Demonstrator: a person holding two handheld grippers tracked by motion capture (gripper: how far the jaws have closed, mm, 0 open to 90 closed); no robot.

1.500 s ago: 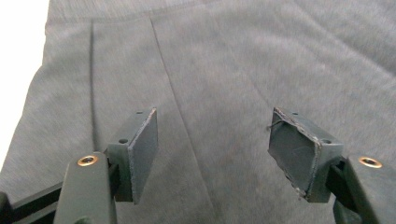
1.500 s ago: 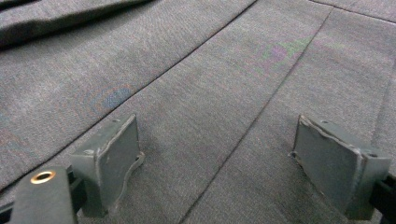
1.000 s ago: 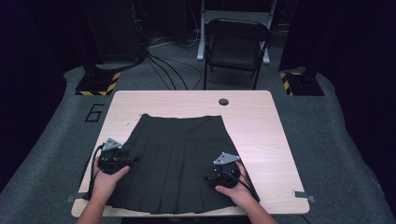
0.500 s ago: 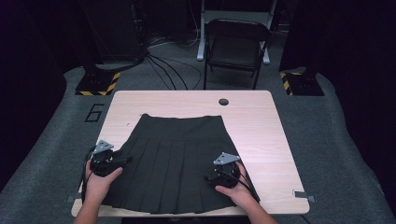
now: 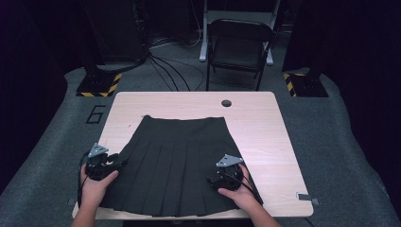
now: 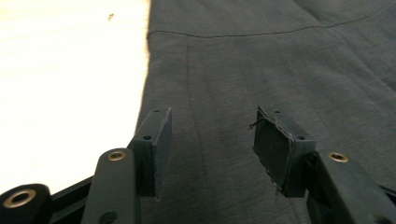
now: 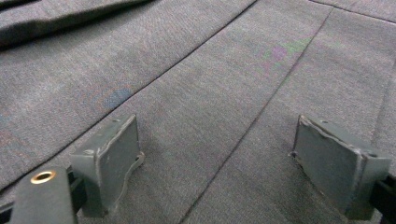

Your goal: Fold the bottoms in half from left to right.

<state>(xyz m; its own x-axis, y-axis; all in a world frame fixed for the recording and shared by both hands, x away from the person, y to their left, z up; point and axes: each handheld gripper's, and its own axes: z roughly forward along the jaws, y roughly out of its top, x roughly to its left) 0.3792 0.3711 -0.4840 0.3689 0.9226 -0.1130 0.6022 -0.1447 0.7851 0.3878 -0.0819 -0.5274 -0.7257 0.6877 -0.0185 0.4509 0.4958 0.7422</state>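
Skirt (image 5: pixel 177 161) lies flat on the table (image 5: pixel 274 137); left gripper (image 5: pixel 116 163) hovers at its left edge, right gripper (image 5: pixel 218 182) over its right pleats, both jaws spread, grasping nothing.

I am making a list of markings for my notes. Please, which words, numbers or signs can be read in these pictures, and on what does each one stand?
"6": a large digit on the grey floor mat, left of the table, in the high view.
The skirt carries no readable label or brand, and neither do the tongs in the gripper views.
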